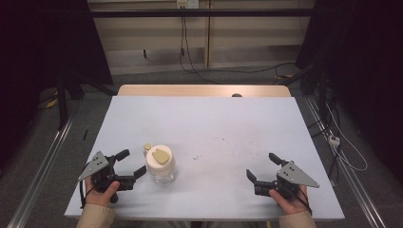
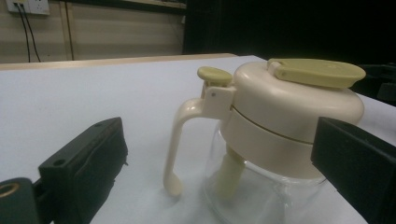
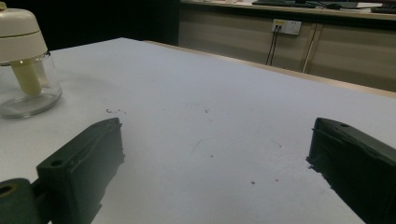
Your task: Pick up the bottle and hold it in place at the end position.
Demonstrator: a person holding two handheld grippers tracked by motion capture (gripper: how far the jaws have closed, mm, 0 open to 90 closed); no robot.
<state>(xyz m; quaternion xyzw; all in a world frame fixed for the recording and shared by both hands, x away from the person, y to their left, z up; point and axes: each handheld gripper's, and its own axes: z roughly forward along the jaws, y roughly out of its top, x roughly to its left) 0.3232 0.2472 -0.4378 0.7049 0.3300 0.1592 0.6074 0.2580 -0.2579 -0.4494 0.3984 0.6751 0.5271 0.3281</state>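
Right now your left gripper (image 1: 134, 165) sits at the near left of the white table (image 1: 214, 123), its jaws spread wide and holding nothing. The glass jar (image 1: 160, 166) with the cream lid stands upright just beside it, close to the jaw tips but apart from them. In the left gripper view that jar (image 2: 261, 186) sits just ahead of the open jaws, nearer the right jaw, its cream handle (image 2: 180, 140) curving down toward the table and pointing at the gap. A yellowish flap (image 2: 317, 72) lies flat on top of the lid (image 2: 294, 107), and a small yellowish thumb tab (image 2: 214, 74) stands above the handle's hinge.

Your right gripper (image 1: 261, 168) rests at the near right of the table, well apart from the jar, jaws also wide open and empty. In the right gripper view, bare tabletop lies between its jaws, and the jar (image 3: 28, 88) stands far off at the upper left.
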